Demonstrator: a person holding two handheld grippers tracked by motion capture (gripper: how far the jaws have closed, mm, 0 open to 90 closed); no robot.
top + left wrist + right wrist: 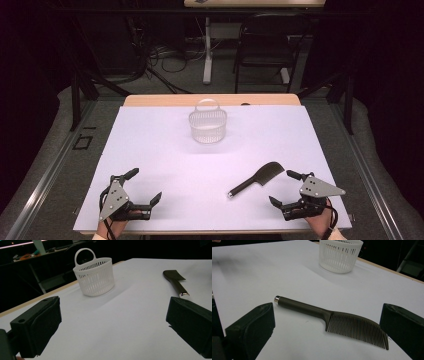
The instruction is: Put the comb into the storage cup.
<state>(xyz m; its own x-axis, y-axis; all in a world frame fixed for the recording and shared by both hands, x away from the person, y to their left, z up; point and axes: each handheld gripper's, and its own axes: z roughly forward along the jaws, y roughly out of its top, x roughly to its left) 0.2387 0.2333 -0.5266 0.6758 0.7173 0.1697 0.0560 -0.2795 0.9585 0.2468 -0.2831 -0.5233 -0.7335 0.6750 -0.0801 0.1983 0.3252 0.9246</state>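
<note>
White sheet (165, 165) covers the table, mostly bare. Dark comb (256, 179) lies flat near the front right, just beside the right gripper (286, 188), jaws wide. Basket (207, 125) stands far centre, well apart. Left gripper (145, 186) gapes, empty, near the front edge.

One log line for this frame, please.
left gripper: open, empty | right gripper: open, empty | dark plastic comb: flat on table | white slatted plastic basket: upright, far centre
</note>
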